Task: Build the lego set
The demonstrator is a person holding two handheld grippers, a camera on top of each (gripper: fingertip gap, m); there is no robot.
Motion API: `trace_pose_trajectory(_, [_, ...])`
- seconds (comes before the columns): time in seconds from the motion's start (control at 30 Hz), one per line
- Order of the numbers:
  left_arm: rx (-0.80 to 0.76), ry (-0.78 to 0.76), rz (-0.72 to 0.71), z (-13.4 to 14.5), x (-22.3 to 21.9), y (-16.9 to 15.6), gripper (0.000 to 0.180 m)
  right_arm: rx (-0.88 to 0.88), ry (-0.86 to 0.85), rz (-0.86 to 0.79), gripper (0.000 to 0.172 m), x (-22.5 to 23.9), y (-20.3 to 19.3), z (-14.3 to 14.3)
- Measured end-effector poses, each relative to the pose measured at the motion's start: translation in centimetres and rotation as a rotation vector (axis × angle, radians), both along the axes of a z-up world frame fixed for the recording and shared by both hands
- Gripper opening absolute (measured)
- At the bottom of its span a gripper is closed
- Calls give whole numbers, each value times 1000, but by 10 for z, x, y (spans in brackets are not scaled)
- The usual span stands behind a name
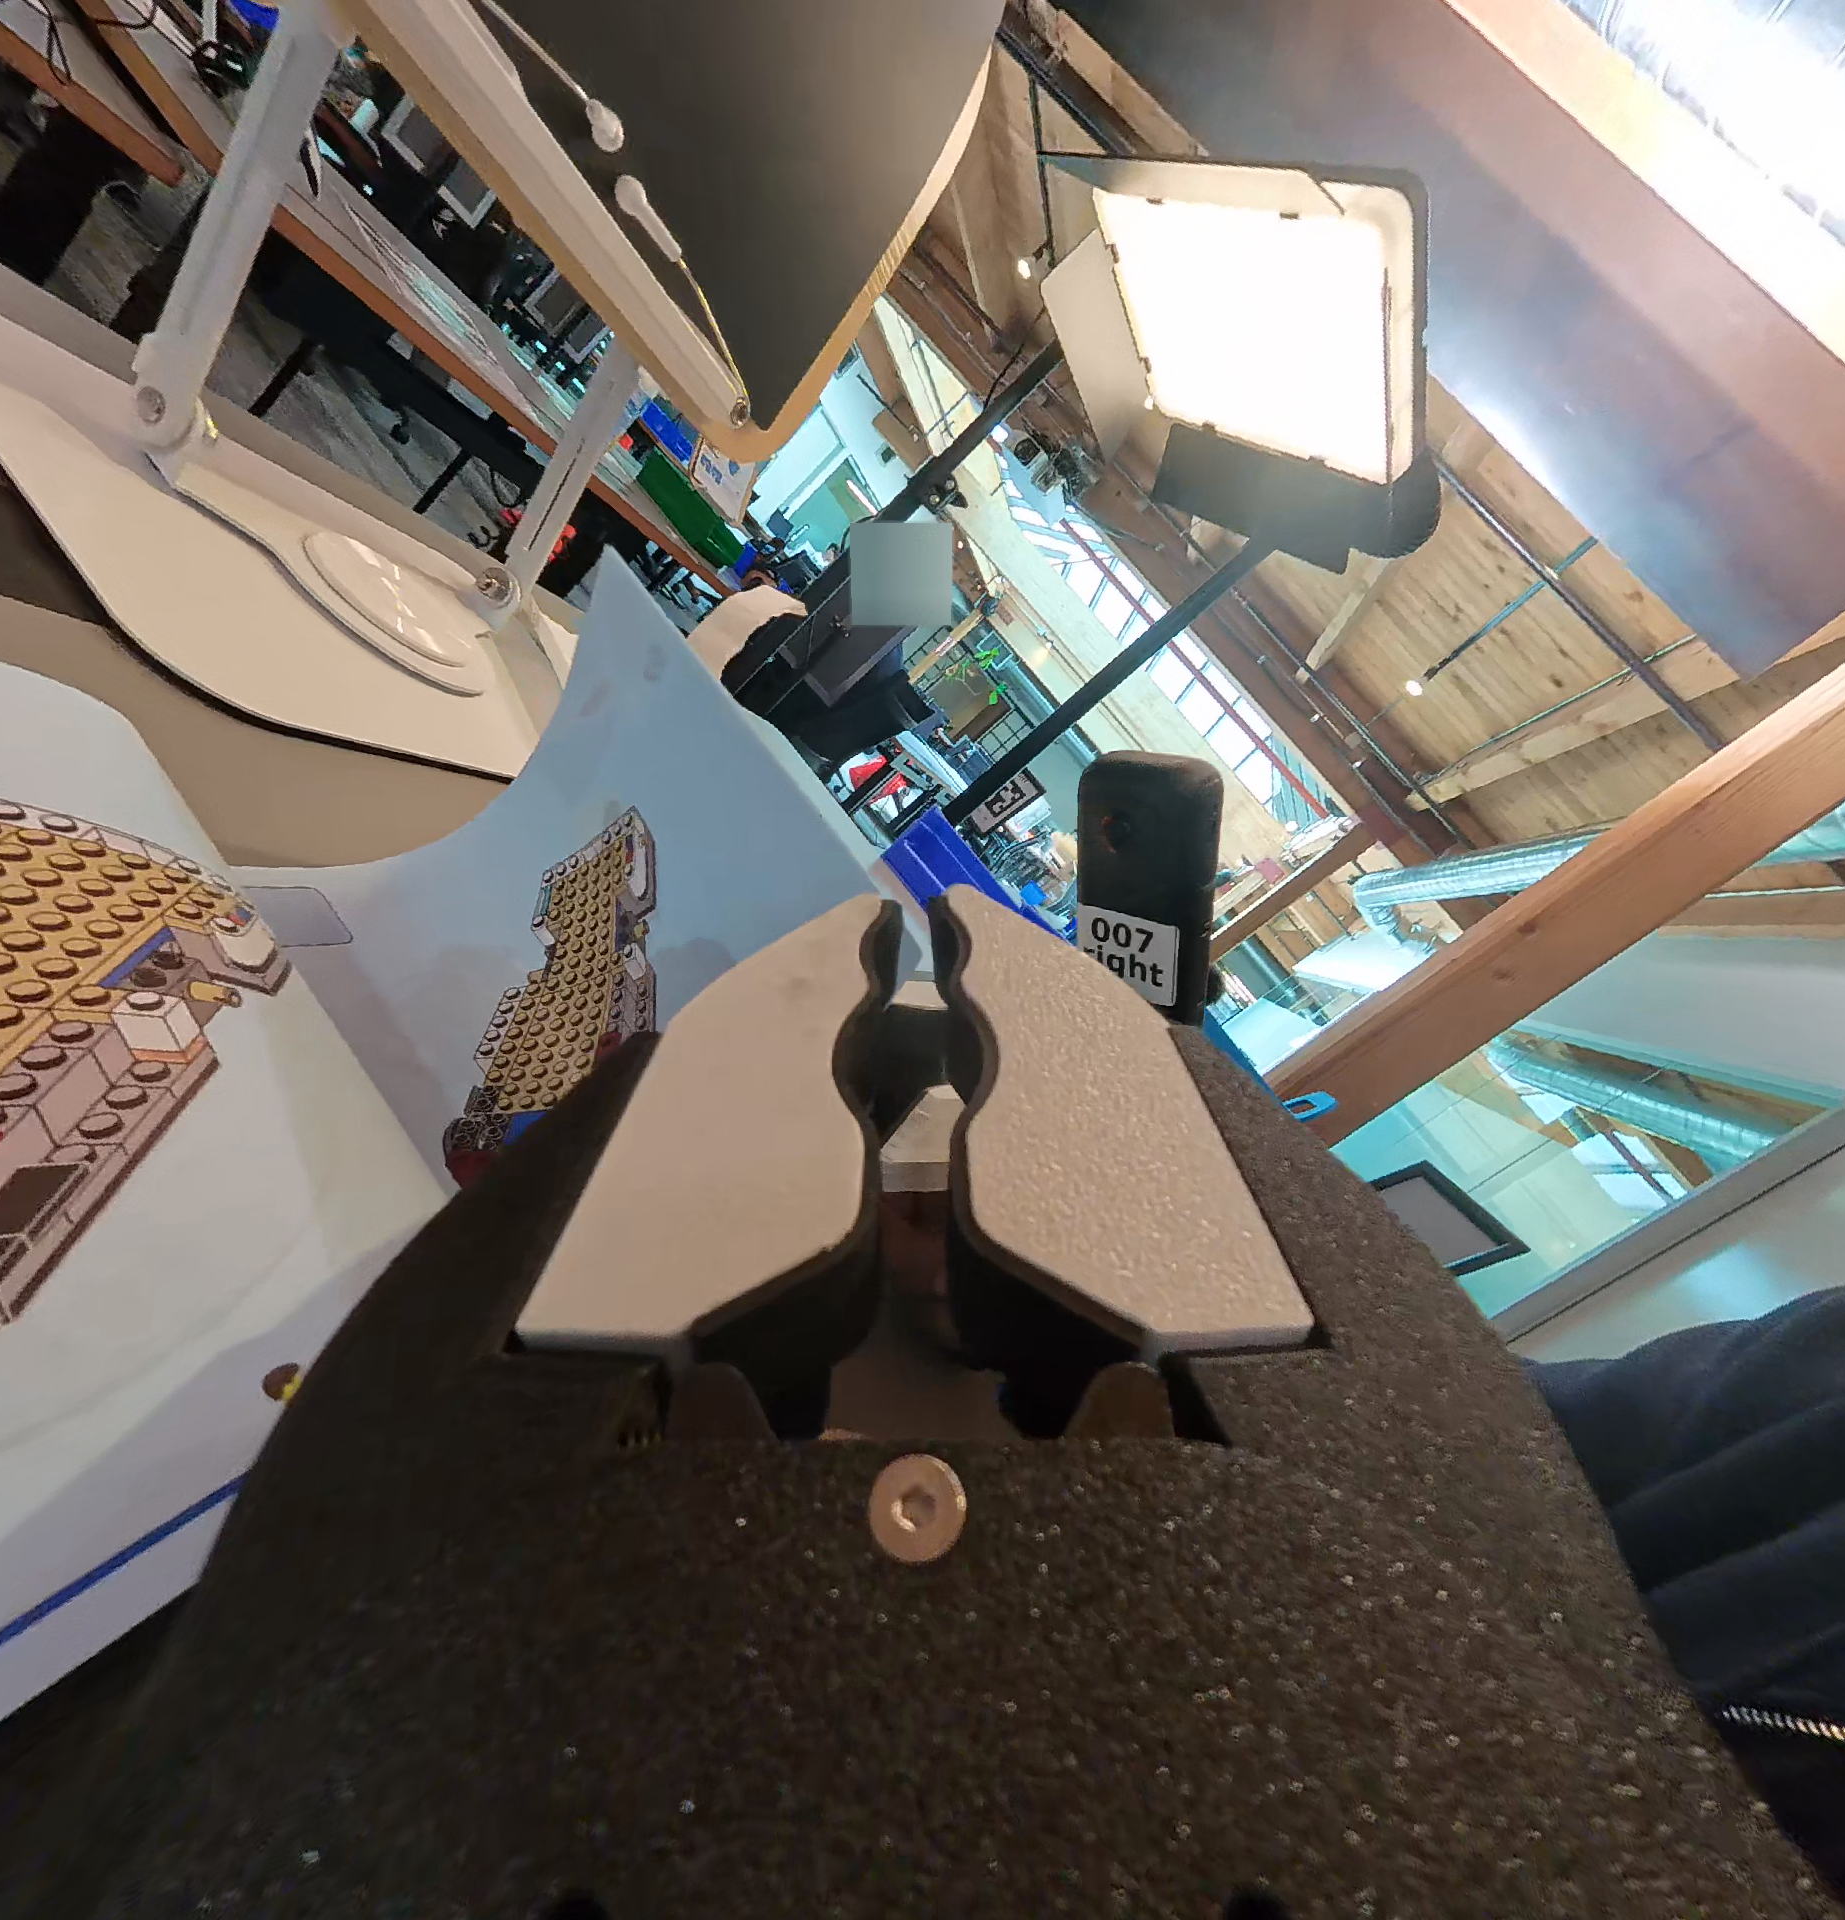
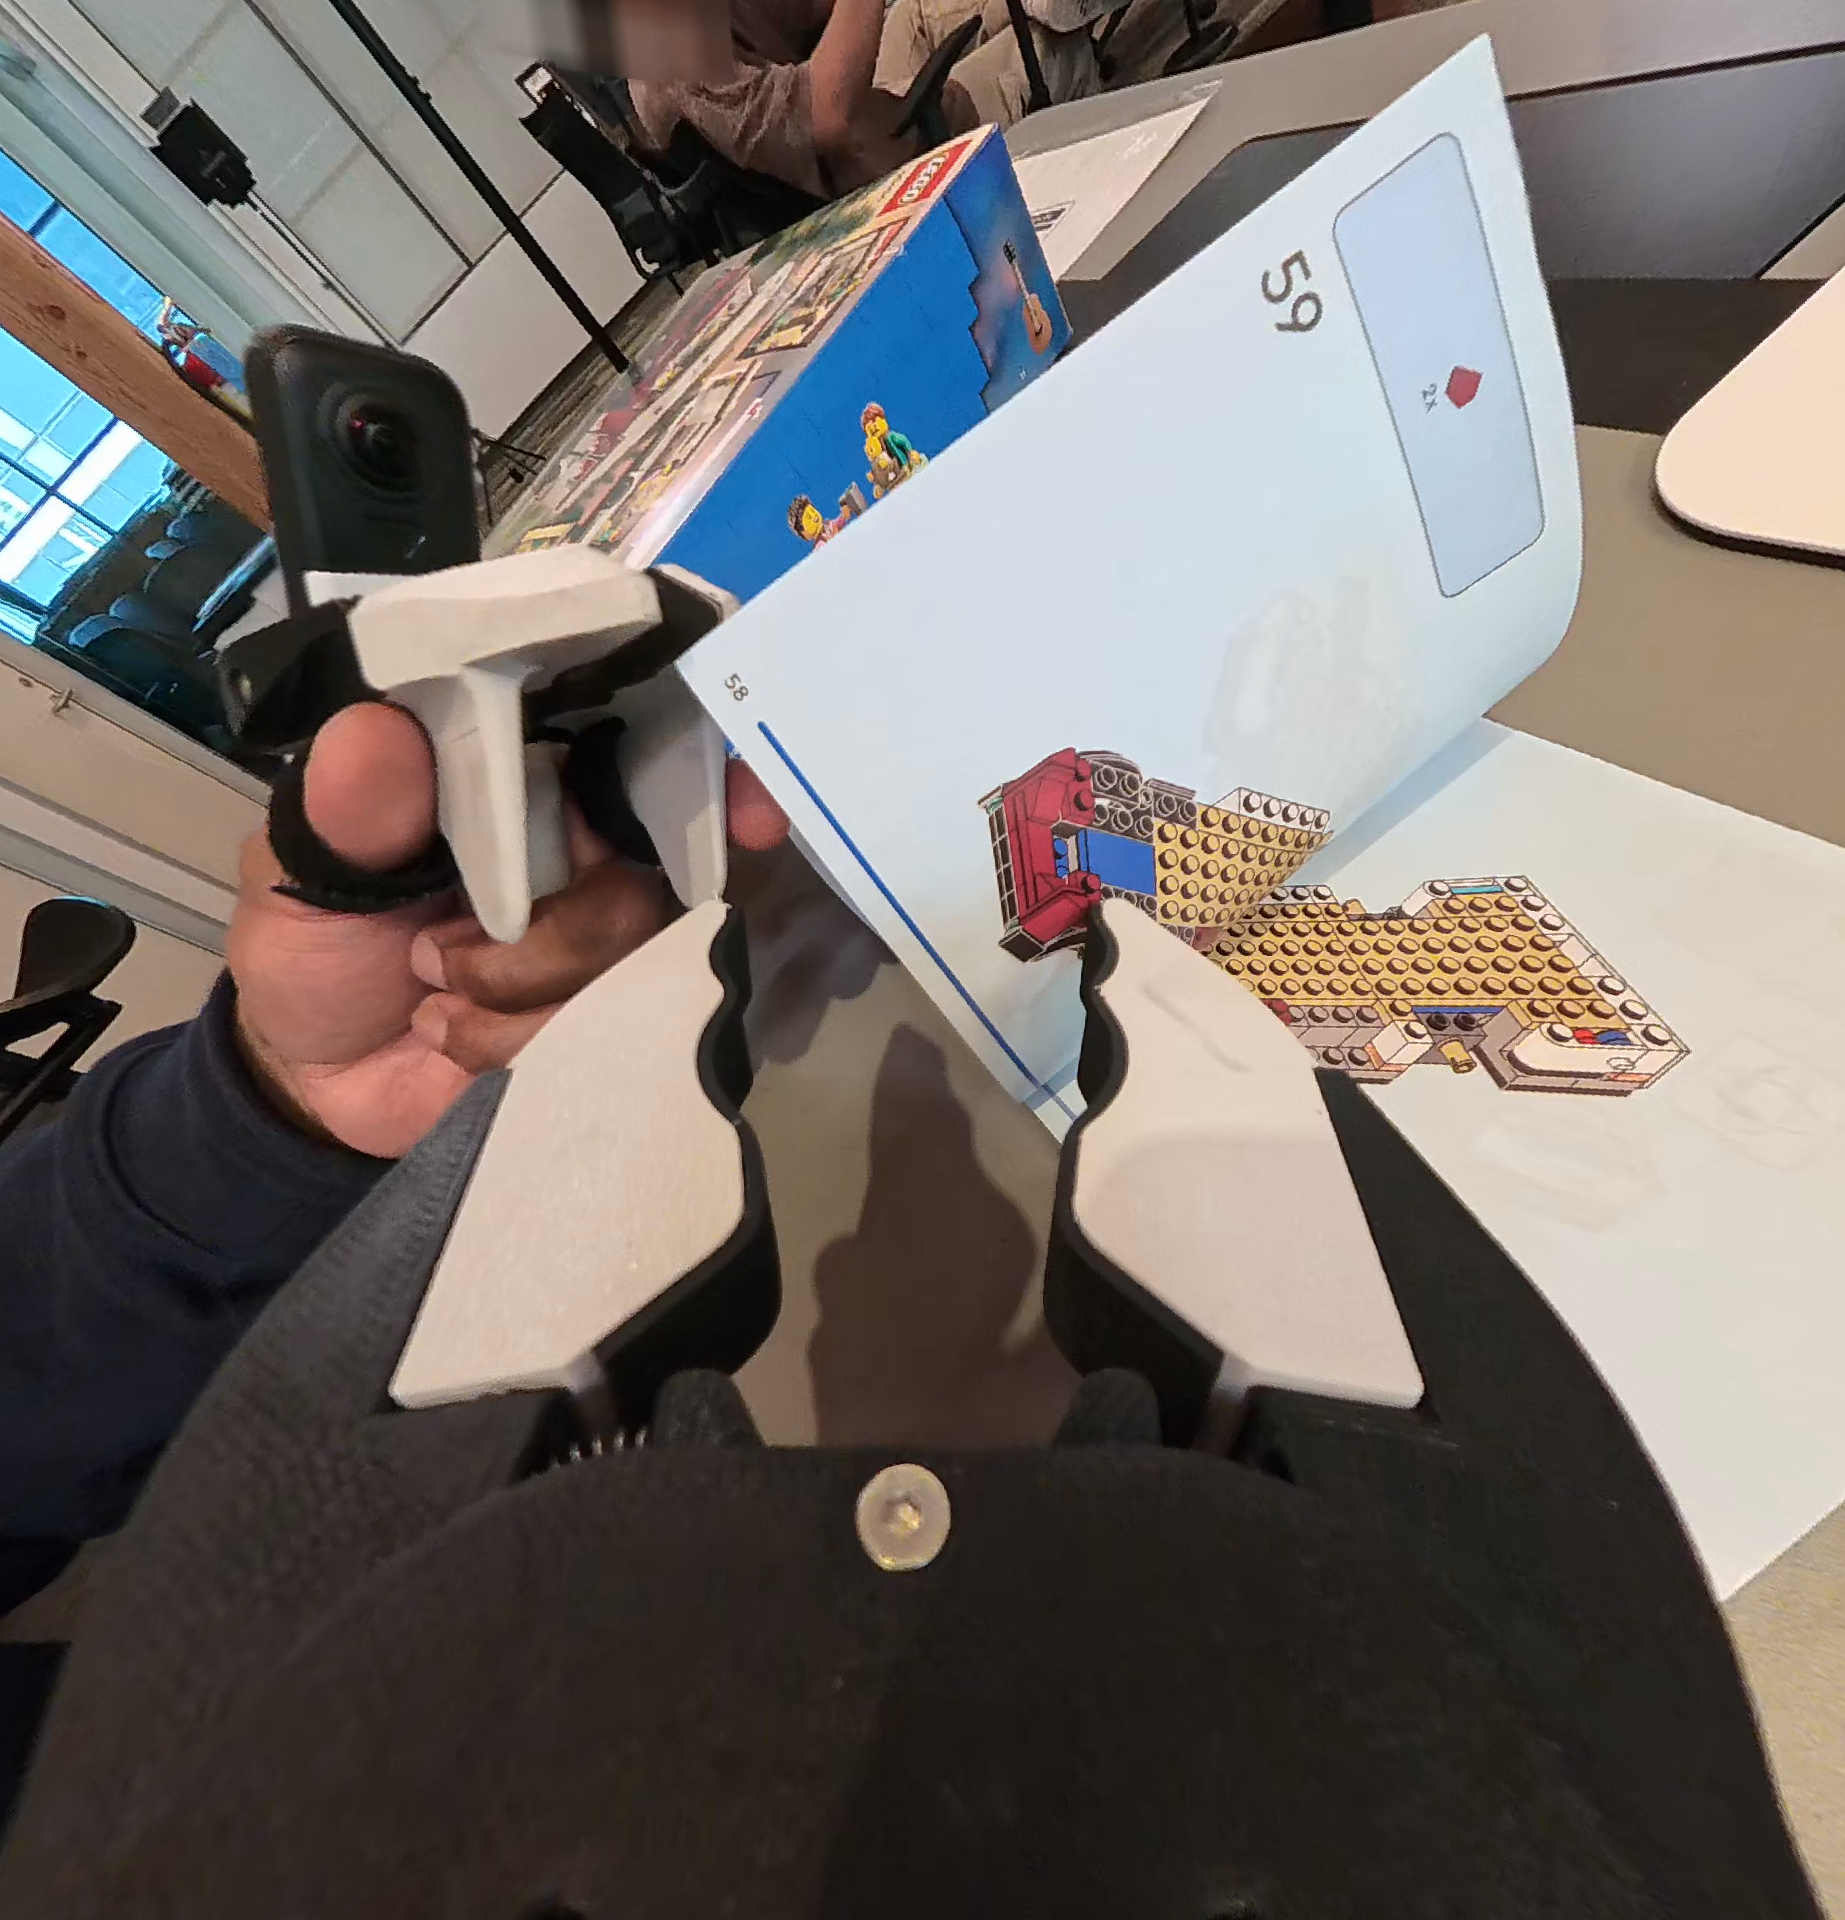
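Page: lifted leaf (image 2: 1157,540) of a brick-model instruction booklet (image 2: 1624,1195), curled up off the flat spread.
Left gripper (image 1: 915,925): fingertips nearly together, pinched on the leaf's corner.
Right gripper (image 2: 907,925): jaws wide apart, nothing between them, low over the table (image 2: 1676,644).
Relation: leaf's free edge ran from the left pinch down to just beside the right gripper's right finger (image 2: 1188,1039); left nearer.
Writing: page numbers, part count, box (image 2: 897,343) logo, camera label (image 1: 1131,956); not copied.

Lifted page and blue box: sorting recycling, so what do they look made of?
Lifted page: thin, smooth paper; it curls in an arc, and print ghosts faintly through it. Blue box: probably printed cardboard, slightly glossy; sharp straight edges, flat panels.
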State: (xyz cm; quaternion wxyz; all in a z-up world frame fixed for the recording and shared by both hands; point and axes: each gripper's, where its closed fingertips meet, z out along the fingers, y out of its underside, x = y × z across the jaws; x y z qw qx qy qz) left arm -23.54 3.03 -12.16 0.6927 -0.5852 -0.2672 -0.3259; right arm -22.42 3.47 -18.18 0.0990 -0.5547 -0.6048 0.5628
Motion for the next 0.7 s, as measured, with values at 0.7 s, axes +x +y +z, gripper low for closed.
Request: trace_pose_trajectory(0.7, [6,-43,-8,-2,2,6,2,10,-3,4,61,2,0,0])
